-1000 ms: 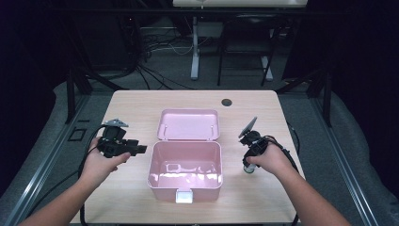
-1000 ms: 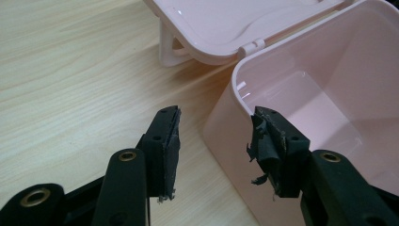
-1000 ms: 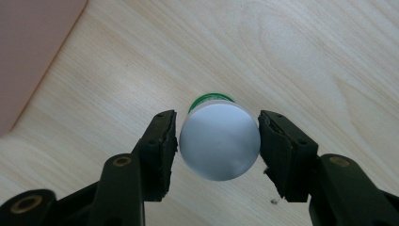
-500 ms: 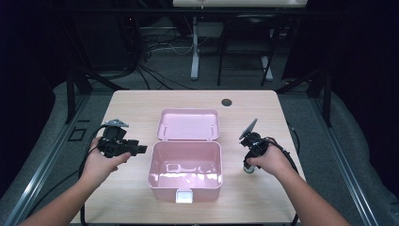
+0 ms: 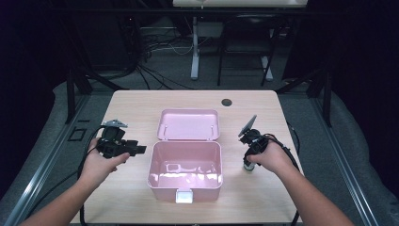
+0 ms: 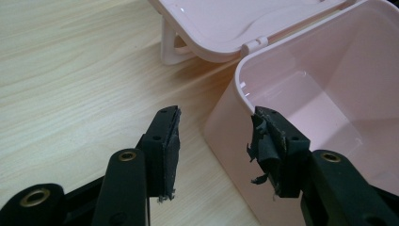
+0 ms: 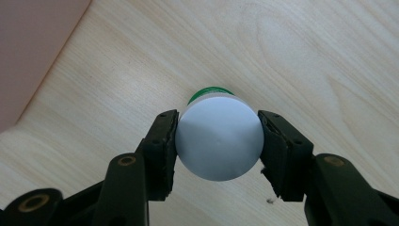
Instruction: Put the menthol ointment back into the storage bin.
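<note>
**Right gripper closing on an upright bottle beside the open box**

The wooden table (image 5: 141, 101) carried a pink box (image 5: 184, 181) at its middle, lid thrown back toward twelve o'clock. At about three o'clock from the box, just beside its right wall but apart from it, stood a small white-capped bottle (image 7: 219, 139) with a green band below the cap. It stood upright, its long axis vertical, cap pointing straight up into the right gripper's camera.

The right gripper (image 7: 219, 141) hung directly over it, pointing down along that same axis, so the bottle lay dead ahead between the jaws. Those jaws had just been closing; the left pad looked to touch the cap, while the right pad seemed a sliver away (a firm grip was not yet plain). This hand was clearly the nearer one.

The left gripper (image 6: 214, 141) sat at nine o'clock from the box, jaws wide and empty, straddling the box's left rim without pressing on it.
</note>
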{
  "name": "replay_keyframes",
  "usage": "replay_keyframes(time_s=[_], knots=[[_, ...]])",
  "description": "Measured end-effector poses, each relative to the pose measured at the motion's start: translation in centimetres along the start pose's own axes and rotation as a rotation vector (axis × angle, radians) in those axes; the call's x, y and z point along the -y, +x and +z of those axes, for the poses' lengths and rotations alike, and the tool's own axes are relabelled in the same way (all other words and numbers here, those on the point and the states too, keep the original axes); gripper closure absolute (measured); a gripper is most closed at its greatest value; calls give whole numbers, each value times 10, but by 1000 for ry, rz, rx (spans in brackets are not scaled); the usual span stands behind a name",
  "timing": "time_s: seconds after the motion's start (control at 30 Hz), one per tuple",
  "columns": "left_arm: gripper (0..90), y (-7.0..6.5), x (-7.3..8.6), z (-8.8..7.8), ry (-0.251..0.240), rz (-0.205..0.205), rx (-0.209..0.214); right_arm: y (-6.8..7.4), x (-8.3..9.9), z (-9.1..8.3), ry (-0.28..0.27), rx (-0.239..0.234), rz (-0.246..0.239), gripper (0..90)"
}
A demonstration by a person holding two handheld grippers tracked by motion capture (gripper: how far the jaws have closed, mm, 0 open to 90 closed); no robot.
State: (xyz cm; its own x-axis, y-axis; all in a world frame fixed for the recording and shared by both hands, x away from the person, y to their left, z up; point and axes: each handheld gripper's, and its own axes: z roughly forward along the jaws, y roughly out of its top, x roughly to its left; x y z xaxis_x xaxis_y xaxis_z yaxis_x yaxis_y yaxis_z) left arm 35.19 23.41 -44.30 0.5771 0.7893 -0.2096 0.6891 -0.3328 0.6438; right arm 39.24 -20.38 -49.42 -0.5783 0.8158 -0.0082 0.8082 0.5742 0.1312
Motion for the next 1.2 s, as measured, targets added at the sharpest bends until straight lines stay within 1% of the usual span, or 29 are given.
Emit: replay_keyframes(time_s=[0.03, 0.07, 0.17, 0.2, 0.27, 0.3, 0.37, 0.47, 0.5, 0.53, 0.6, 0.67, 0.7, 0.8, 0.83, 0.87, 0.93, 1.07, 1.1, 1.2], knots=[[518, 0, 0, 0, 0, 0, 2, 0, -1, -2, 7, 5, -1, 500], [519, 0, 1, 0, 0, -2, 5, 1, -1, -3, 0, 7, -5, 501], [519, 0, 1, 1, 2, -2, 5, 2, -4, -10, 14, 13, -13, 501], [519, 0, 1, 0, 5, -1, 6, 3, -4, -11, 3, 11, -15, 501], [519, 0, 0, 0, 2, -1, 5, 6, -5, -17, 10, 12, -24, 501], [519, 0, 0, 0, 1, -2, 5, 7, -5, -18, -4, 9, -27, 501], [521, -1, -1, -1, 0, 1, 2, 10, -7, -24, 9, 11, -44, 501], [522, -2, -2, -1, 1, 4, 1, 15, -9, -31, 5, 8, -57, 501], [522, -3, -2, -1, 1, 2, 1, 17, -9, -34, 2, 16, -64, 501], [522, -3, -2, -1, 2, 4, 0, 19, -9, -36, -7, 9, -67, 501], [522, -4, -2, -2, 1, 3, 2, 23, -10, -40, -18, 10, -80, 501], [522, -5, -2, -3, 4, 15, 6, 28, -10, -46, 0, 21, -99, 501], [522, -6, -3, -4, 6, 16, 8, 31, -9, -47, -12, 17, -103, 501], [522, -7, -4, -5, 4, 15, 13, 37, -9, -56, -8, 21, -133, 501], [522, -7, -4, -5, 1, 14, 14, 39, -9, -57, -17, 18, -133, 501], [522, -8, -4, -6, 1, 17, 14, 40, -9, -60, -11, 18, -135, 501], [522, -9, -5, -6, 3, 20, 15, 42, -9, -63, -22, 12, -141, 501], [521, -11, -5, -6, 6, 24, 18, 45, -9, -69, -9, 13, -148, 501], [521, -11, -6, -6, 11, 27, 19, 46, -9, -70, -14, 9, -155, 501], [521, -12, -7, -7, 13, 29, 21, 48, -9, -75, -19, -3, -154, 501]])
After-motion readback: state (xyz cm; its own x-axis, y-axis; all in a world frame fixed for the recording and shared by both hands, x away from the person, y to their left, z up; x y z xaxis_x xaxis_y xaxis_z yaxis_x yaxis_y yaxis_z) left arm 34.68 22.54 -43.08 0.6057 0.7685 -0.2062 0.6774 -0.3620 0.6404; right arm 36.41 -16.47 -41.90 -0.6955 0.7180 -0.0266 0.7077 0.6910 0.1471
